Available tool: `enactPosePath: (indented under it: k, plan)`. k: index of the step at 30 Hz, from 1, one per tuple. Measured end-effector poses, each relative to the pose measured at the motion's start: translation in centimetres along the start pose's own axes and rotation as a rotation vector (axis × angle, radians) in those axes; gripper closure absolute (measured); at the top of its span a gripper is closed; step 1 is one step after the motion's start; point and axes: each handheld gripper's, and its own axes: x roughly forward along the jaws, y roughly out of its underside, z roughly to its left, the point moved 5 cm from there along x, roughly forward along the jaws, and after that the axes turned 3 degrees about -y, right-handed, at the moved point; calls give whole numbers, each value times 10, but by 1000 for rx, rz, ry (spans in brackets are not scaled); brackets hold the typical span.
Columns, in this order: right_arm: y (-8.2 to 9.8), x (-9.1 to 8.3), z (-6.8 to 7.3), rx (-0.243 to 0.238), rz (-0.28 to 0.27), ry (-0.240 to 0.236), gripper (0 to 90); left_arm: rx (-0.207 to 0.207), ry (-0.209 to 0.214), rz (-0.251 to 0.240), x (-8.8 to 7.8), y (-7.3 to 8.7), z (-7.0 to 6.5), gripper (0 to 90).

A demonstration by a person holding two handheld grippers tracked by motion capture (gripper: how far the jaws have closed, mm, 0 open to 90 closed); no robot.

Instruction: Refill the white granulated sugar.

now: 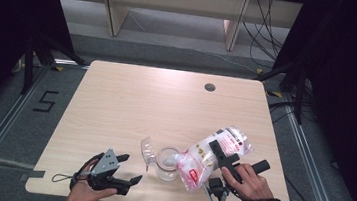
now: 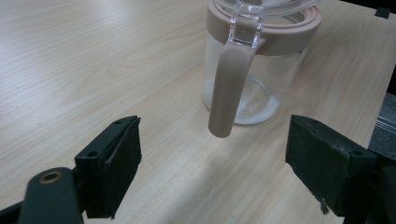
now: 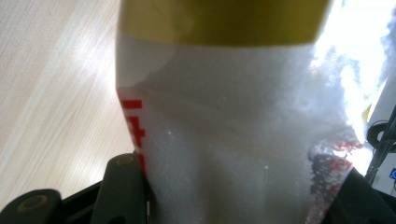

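Granule-filled clear plastic bag [image 1: 211,156], red-printed and crinkled, lies tilted in the clamped right gripper [image 1: 222,154] with its mouth over the round glass jar [image 1: 167,163], while the left gripper [image 1: 126,168] rests nearby, jaws apart.

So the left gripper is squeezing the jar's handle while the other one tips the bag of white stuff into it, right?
Not quite. The left gripper is open, its jaws standing apart short of the jar's handle, as the left gripper view shows. The right gripper does tip the bag toward the jar.
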Motion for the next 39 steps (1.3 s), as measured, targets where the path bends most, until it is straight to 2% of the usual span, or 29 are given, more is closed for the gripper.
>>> enactPosePath:
  k: [14, 15, 20, 21, 23, 24, 27, 29, 30, 39]
  plan:
    - [1, -1, -2, -8, 2, 3, 504, 1, 3, -3, 1, 0, 0, 178]
    - [1, -1, -2, -11, 3, 2, 505, -32, 1, -4, 1, 1, -2, 178]
    - [0, -2, -3, -14, 0, 5, 507, -33, 3, -5, 1, 0, -2, 179]
    - [0, -1, -6, -50, -4, 6, 508, -33, 3, -5, 1, 0, -2, 179]
    - [0, -1, -6, -52, -2, 7, 508, -29, 0, 1, 1, 1, -1, 179]
    - [0, -2, -5, -28, 0, 9, 508, -31, 1, 2, 1, 1, -1, 178]
    - [0, -3, -4, -14, 4, 10, 510, -29, 0, 1, 1, 1, -1, 179]
    - [0, -3, -4, -18, 5, 12, 510, -27, 3, -9, 1, 0, -2, 179]
    - [0, -3, -4, -19, 5, 16, 511, 1, 3, -7, 1, 0, 0, 179]
    - [0, -4, -6, -30, 6, 22, 514, -1, 3, -7, 0, 0, 0, 179]
